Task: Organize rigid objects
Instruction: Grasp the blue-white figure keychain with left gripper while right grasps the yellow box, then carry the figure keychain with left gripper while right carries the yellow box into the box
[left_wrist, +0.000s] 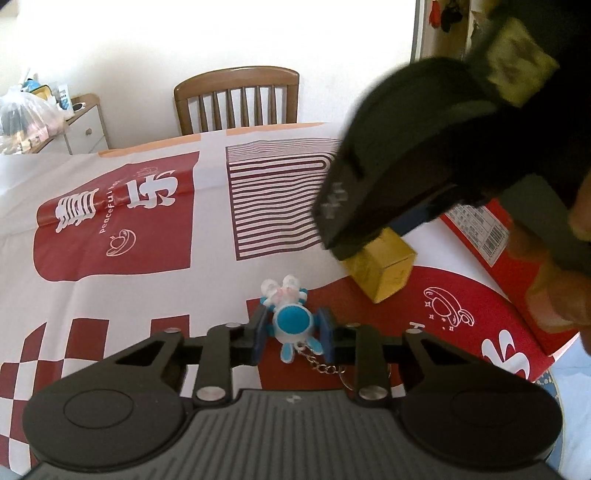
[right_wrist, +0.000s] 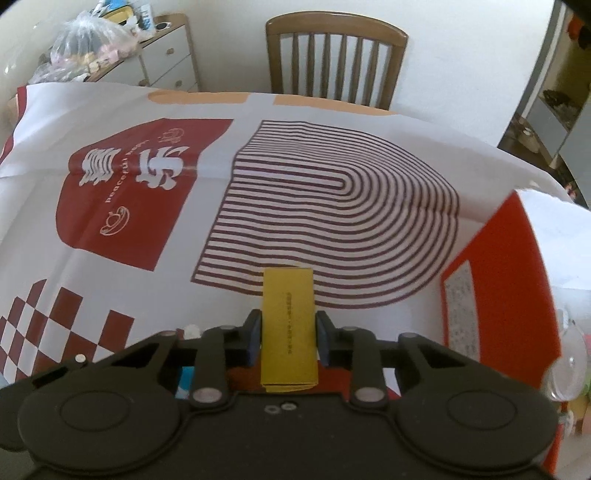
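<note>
Left wrist view: left gripper (left_wrist: 293, 334) jaws clamp a blue-and-white keychain figure (left_wrist: 291, 320) lying on the tablecloth (left_wrist: 110, 288). Right gripper (right_wrist: 288, 338) pinches a gold box (right_wrist: 289, 332) between its pads, beside a red box (right_wrist: 498, 295).

The word "peaceful" is printed in white, beside large white Chinese characters, on a red panel of the tablecloth (left_wrist: 110, 206). A barcode and fine print are carried on the red box (left_wrist: 495, 236), too small to be read.
</note>
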